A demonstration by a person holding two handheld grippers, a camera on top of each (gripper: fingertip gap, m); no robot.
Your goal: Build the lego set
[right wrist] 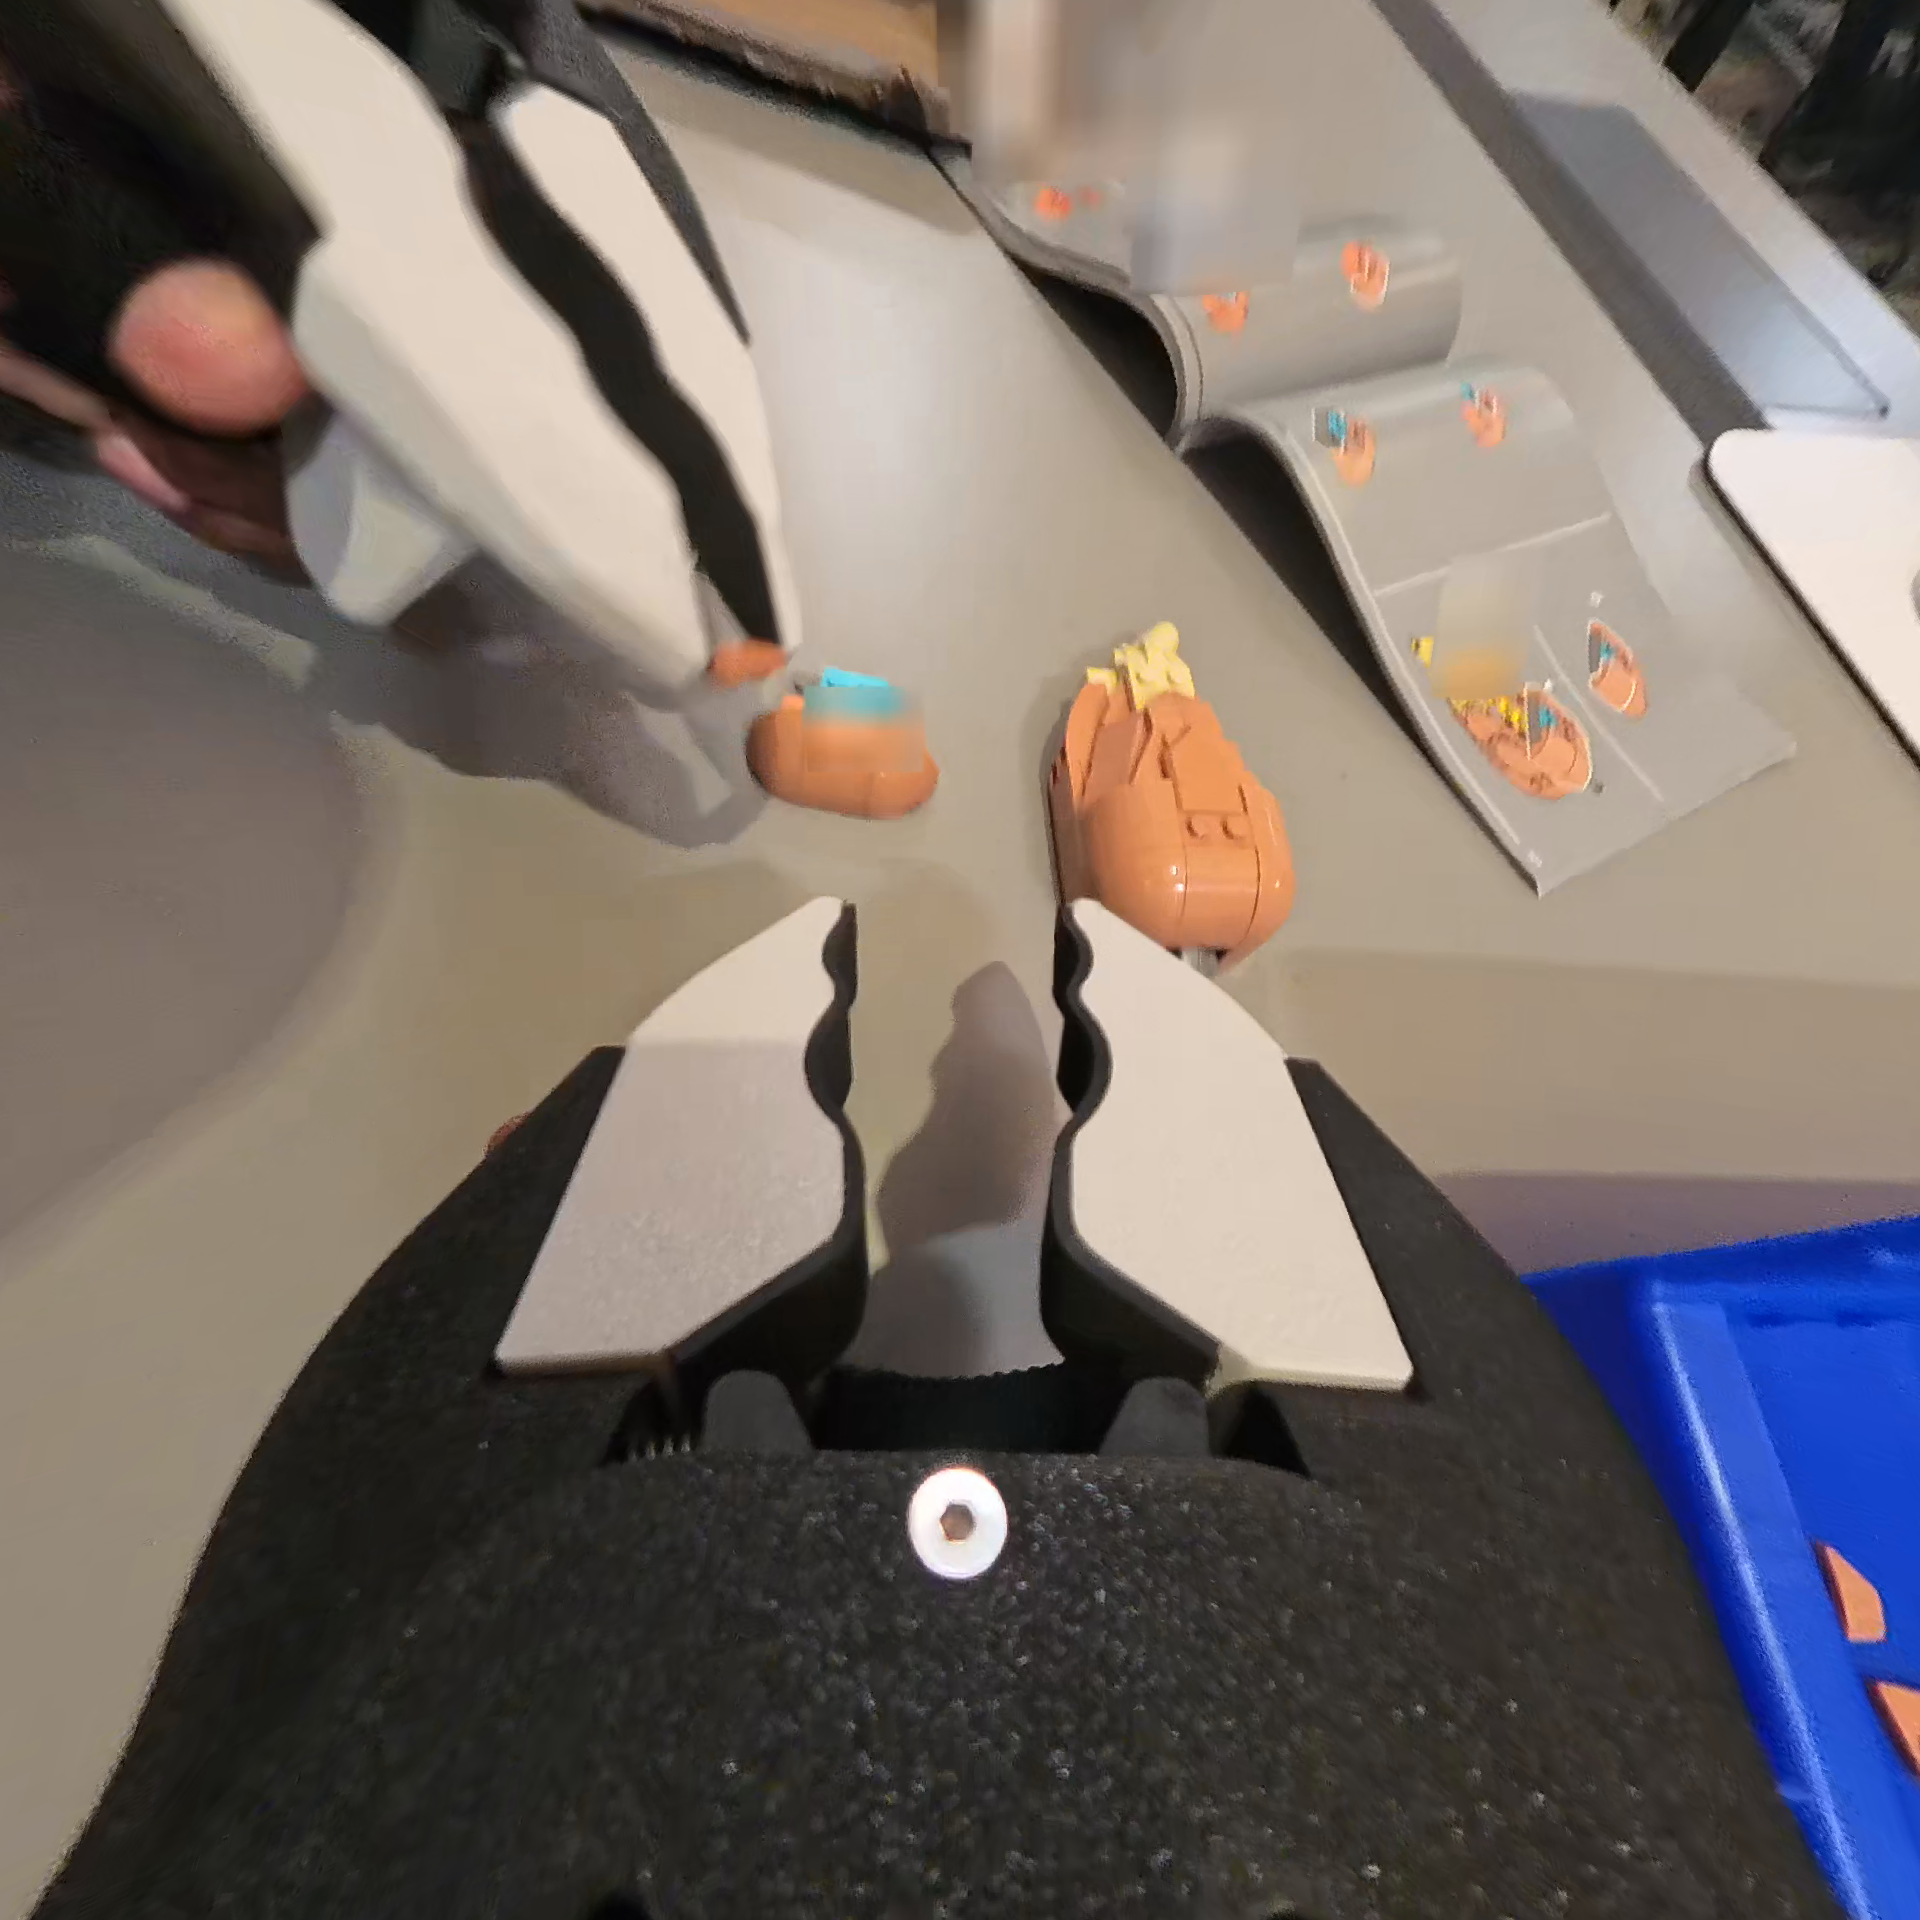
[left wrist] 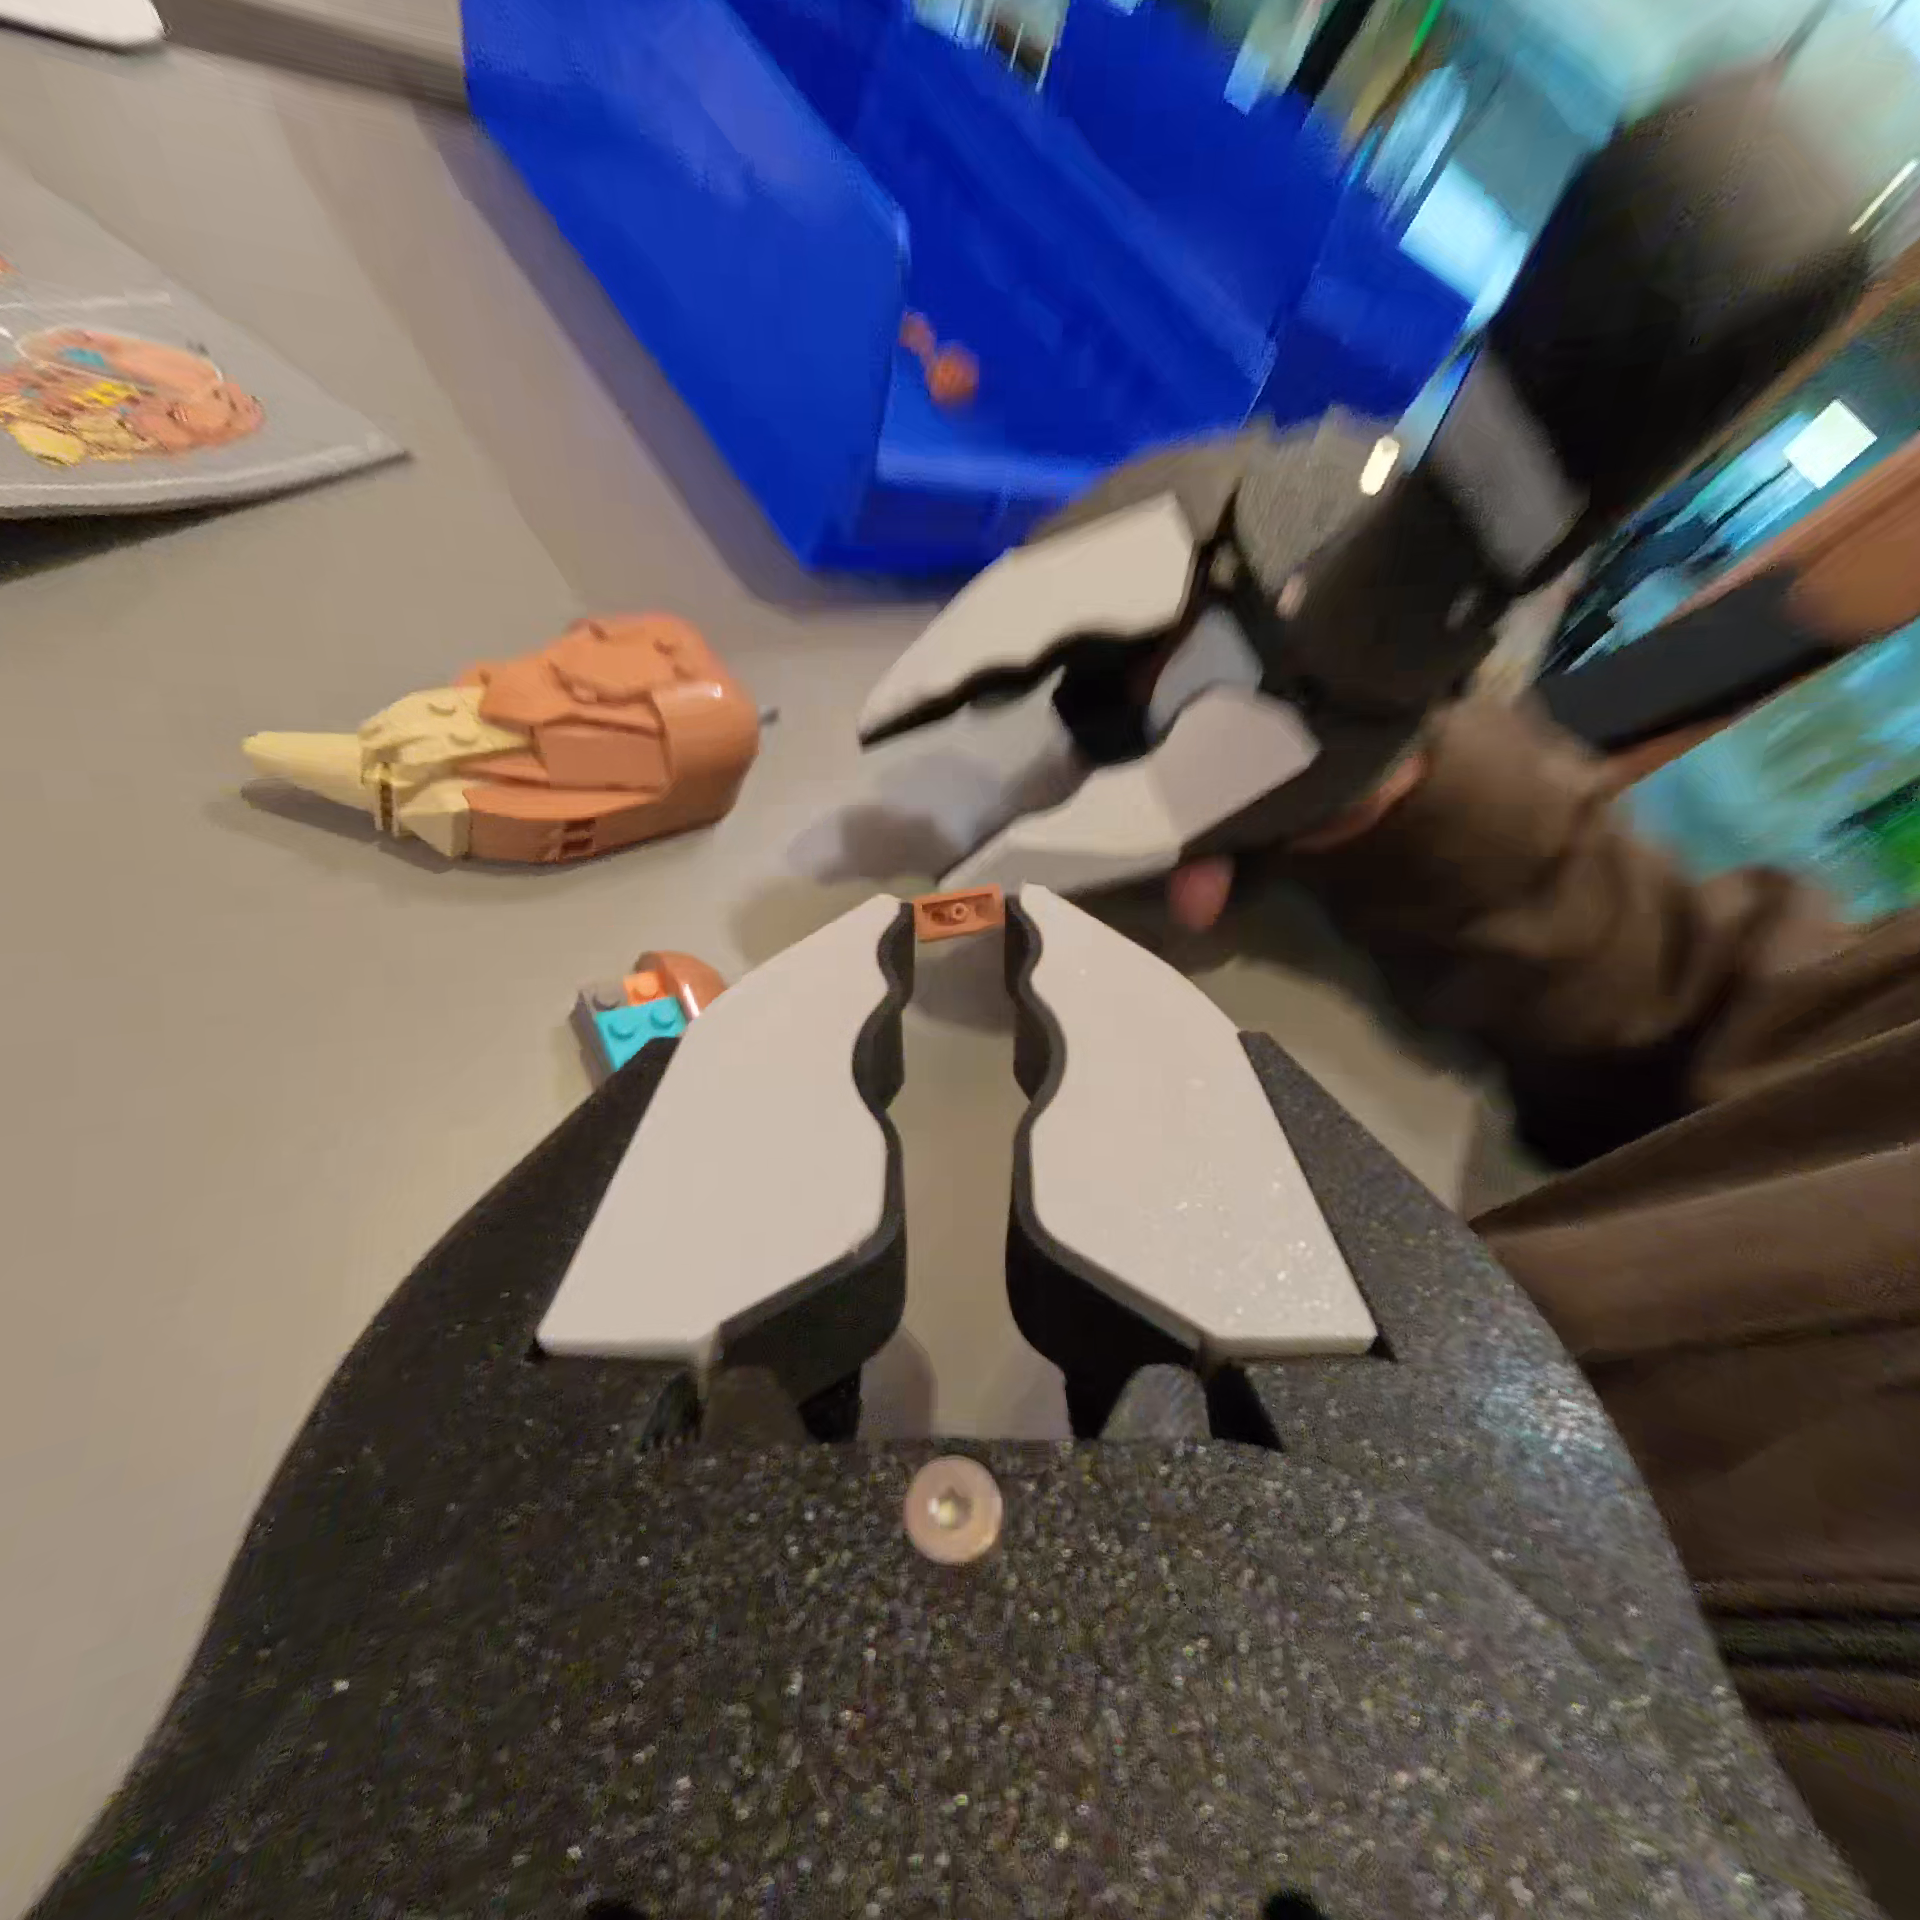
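Observation:
My left gripper [left wrist: 958, 914] is shut on a small brown lego plate [left wrist: 958, 918] held at its fingertips, just above the grey table. The right wrist view shows it [right wrist: 743, 655] with that plate [right wrist: 746, 661] right beside a small brown assembly with a teal brick [right wrist: 842, 753]. That assembly shows partly behind my left finger [left wrist: 649, 1013]. A larger brown and tan lego build [left wrist: 540, 743] lies on its side further off [right wrist: 1169, 800]. My right gripper [right wrist: 956, 914] is open and empty above the table; it shows in the left wrist view [left wrist: 914, 790], blurred.
A blue parts bin [left wrist: 831, 312] with brown pieces stands beyond the builds; its corner is at my right [right wrist: 1766, 1455]. An open instruction booklet [right wrist: 1455, 520] lies past the larger build [left wrist: 125, 416]. A brown sleeve [left wrist: 1662, 1143] is at right. There is about 5 centimetres between the tips of the two grippers. The larger build [left wrist: 125, 416] lies around 15 centimetres away from my right fingertips.

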